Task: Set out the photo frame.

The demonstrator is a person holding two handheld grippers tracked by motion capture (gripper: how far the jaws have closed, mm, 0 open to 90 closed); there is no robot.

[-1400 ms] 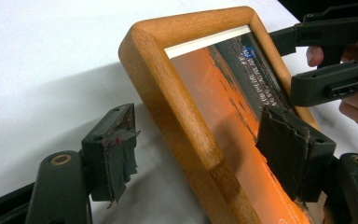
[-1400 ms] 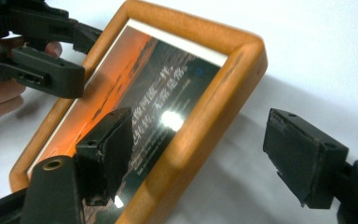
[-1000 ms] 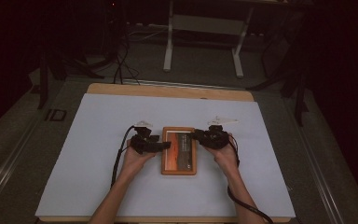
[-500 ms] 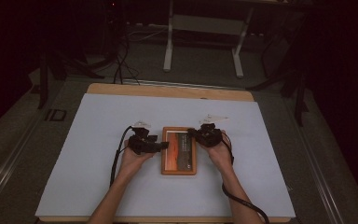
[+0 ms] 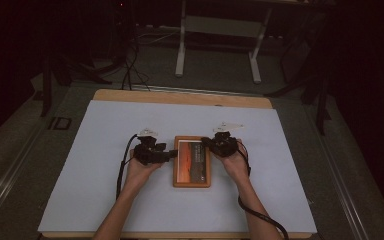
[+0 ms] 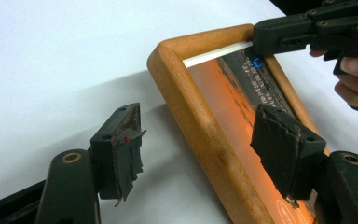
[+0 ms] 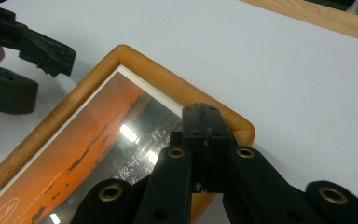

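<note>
The wooden picture frame (image 5: 192, 161) lies flat mid-table between my hands; my right gripper (image 7: 204, 140) is closed tight over its far right corner, my left gripper (image 6: 209, 154) gapes astride the left rail, having just begun closing; one-sided pressure could skid the frame or scratch its glass.

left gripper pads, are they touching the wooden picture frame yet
Apart. In the left gripper view the left gripper straddles the picture frame rail, with white table visible between the near pad and the wood.
</note>
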